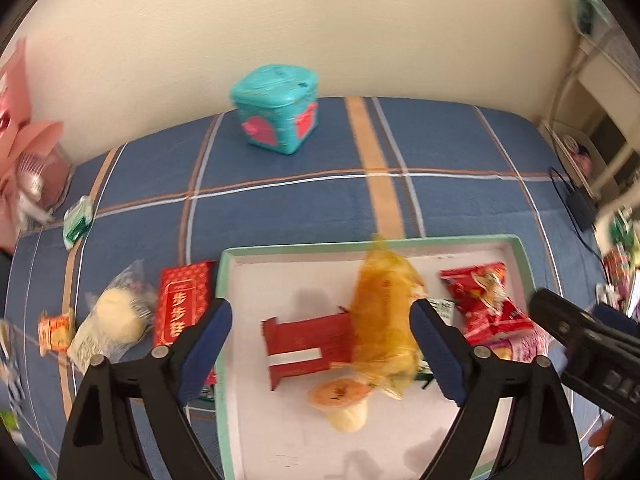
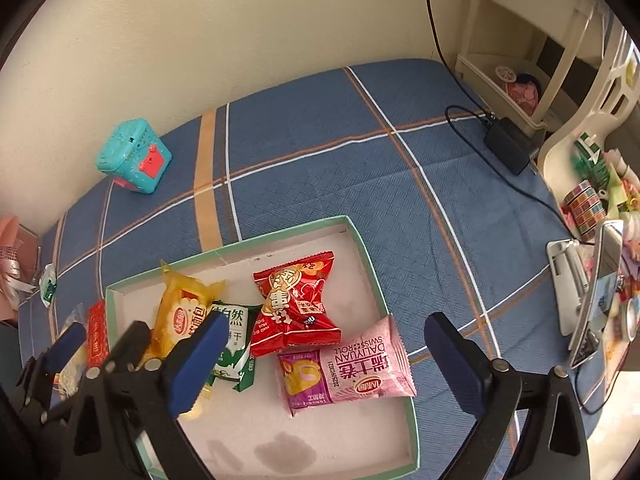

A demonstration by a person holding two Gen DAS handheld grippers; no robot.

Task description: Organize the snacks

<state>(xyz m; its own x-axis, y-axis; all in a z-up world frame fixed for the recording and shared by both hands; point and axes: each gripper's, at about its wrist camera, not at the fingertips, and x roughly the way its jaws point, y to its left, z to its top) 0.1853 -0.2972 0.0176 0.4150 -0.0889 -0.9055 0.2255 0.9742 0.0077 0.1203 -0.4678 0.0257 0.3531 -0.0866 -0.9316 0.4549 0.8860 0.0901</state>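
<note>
A shallow green-rimmed tray (image 2: 362,248) on the blue plaid bedspread (image 2: 312,168) holds a pink Swiss roll packet (image 2: 360,364), a red candy bag (image 2: 298,300), a yellow bread packet (image 1: 384,312), a flat red packet (image 1: 308,344) and a jelly cup (image 1: 344,400). Above it, the left gripper (image 1: 320,344) and the right gripper (image 2: 320,356) both stand wide, gripping nothing. A teal box (image 1: 276,108) sits near the wall.

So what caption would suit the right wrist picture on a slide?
Open right gripper above a green-rimmed tray holding a pink Swiss roll pack and red candy bag on a blue plaid cloth.
</note>
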